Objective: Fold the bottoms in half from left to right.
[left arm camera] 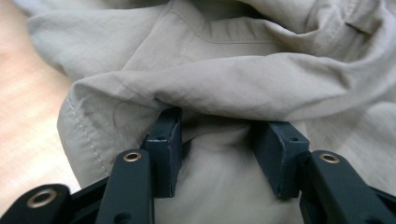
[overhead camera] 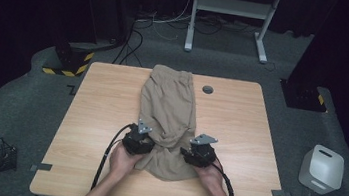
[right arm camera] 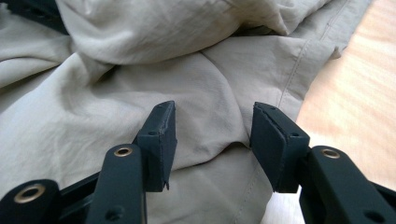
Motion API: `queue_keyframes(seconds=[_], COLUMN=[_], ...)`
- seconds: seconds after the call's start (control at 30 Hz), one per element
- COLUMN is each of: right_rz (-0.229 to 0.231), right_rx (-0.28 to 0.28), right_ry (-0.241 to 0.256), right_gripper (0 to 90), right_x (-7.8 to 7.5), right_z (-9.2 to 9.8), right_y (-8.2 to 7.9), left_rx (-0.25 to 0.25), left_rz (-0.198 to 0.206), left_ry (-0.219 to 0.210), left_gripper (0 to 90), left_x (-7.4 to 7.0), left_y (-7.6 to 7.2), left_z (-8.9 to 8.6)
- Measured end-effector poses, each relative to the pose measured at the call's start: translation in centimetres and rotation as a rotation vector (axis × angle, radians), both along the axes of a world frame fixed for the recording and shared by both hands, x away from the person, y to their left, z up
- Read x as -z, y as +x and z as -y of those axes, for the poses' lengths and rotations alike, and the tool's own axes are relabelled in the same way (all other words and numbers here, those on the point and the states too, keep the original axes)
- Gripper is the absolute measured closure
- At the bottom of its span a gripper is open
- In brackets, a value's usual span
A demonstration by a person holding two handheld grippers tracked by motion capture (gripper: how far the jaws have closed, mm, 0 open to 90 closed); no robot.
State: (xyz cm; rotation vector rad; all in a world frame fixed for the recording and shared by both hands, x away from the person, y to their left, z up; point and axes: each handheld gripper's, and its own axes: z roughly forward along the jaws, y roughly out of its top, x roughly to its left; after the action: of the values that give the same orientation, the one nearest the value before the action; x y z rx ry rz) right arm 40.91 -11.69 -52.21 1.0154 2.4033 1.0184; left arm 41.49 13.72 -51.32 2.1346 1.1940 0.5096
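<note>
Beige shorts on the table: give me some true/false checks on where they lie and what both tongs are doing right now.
1. The beige shorts lie on the wooden table, near end bunched between the two tongs. True.
2. The left tongs are clamped shut on a seam. False: the jaws stand open, a fabric fold draped over their tips.
3. The right tongs are open over the cloth near a stitched edge. True.
4. The shorts hang off the table's far edge. False: the waistband end lies at that edge, still on the table.
5. A grey round cap sits in the tabletop beside the shorts. True.
</note>
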Motion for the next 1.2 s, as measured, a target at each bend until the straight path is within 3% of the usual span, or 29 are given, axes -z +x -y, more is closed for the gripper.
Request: queue_keyframes(seconds=[0.07,0.17,0.27,0.33,0.4,0.53,0.67,0.8,1.0,1.1,1.2], right_rz=[0.001,0.001,-0.006,-0.011,-0.010,-0.013,-0.021,0.012,0.067,0.073,0.045], right_rx=[0.009,0.031,0.040,0.038,0.031,0.016,0.020,0.009,-0.016,-0.031,-0.049], right_ry=[0.003,0.004,-0.001,-0.010,-0.011,-0.015,-0.031,0.012,0.069,0.078,0.087], right_gripper=[50.5,50.7,50.7,50.5,49.0,46.8,43.9,44.1,45.1,45.8,46.9], right_x=[0.0,0.0,0.0,-0.1,-0.1,-0.2,-0.6,-2.1,-4.7,-5.4,-5.4], right_z=[-0.5,-1.1,-1.3,-1.2,-1.0,-0.3,0.2,0.8,0.4,-0.9,-2.8], right_y=[1.0,2.3,2.6,2.2,1.6,0.4,-0.1,-0.9,-1.0,-0.2,1.0], left_rx=[-0.023,-0.032,-0.016,0.013,0.045,0.138,0.198,0.205,0.199,0.192,0.186], left_rz=[0.005,0.021,0.035,0.079,0.112,0.127,0.077,0.022,0.036,0.047,0.053], left_ry=[0.007,0.024,0.022,0.005,-0.006,-0.025,-0.008,-0.041,-0.088,-0.116,-0.140], left_gripper=[55.0,72.2,82.2,83.3,83.3,83.7,83.7,83.5,75.2,67.6,59.9], left_x=[0.0,-0.2,-0.9,-1.9,-2.8,-3.2,-1.9,-0.9,-1.8,-2.3,-2.8], left_y=[1.1,2.2,1.7,0.2,-1.3,-3.8,-4.4,-4.2,-4.5,-4.8,-5.3], left_z=[-0.1,-0.3,-0.6,-0.7,-0.6,0.2,1.2,1.5,0.8,0.4,-0.5])
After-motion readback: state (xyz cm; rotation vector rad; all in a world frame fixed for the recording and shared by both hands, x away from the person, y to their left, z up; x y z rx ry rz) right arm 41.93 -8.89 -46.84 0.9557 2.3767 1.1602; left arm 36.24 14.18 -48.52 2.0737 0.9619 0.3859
